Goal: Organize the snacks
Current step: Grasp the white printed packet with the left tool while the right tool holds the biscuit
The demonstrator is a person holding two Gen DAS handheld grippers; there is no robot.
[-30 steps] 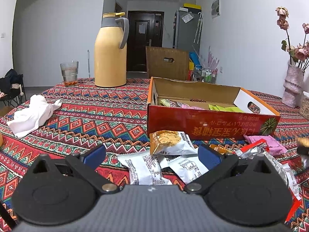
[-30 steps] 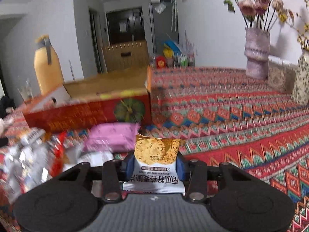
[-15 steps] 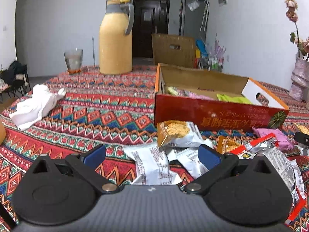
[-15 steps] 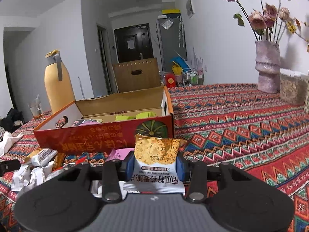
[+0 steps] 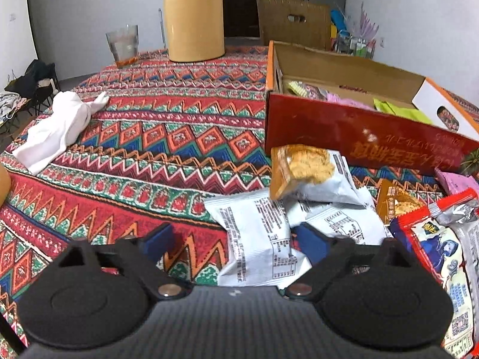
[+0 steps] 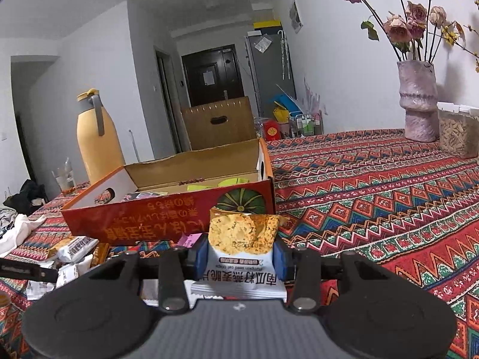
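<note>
Left gripper (image 5: pixel 233 242) has dipped toward the loose pile and pushed in closer than a second ago; the thermos and door that filled the upper view then are now cropped at the top. Its jaws have just been closing from full spread and stand about mid-wide, with the white snack packet (image 5: pixel 257 233) lying face-down between the blue pads; the right pad sits at the packet's edge, the left pad is still apart from it over bare tablecloth (image 5: pixel 149 155). No grip yet, so this reads as the start of a pick. Just beyond lie the orange-topped crisp packet (image 5: pixel 308 176) and, to the right, the red-edged packet (image 5: pixel 434 245).

Right gripper (image 6: pixel 241 254) is narrow and clamped on the pumpkin-seed oat crisp packet (image 6: pixel 242 239), pads pressing both sides, packet upright. Compared with a second ago its view has lifted and steadied: the red cardboard box (image 6: pixel 167 218) now sits straight ahead, open top visible with green and pink packets already inside. The held packet is not over the box, it hangs in front of the near wall.

Judgement: right side is mid-carry and needs to rise over the wall before release; left side needs to finish closing. Thin slack film may slip or drag a neighbour along.
</note>
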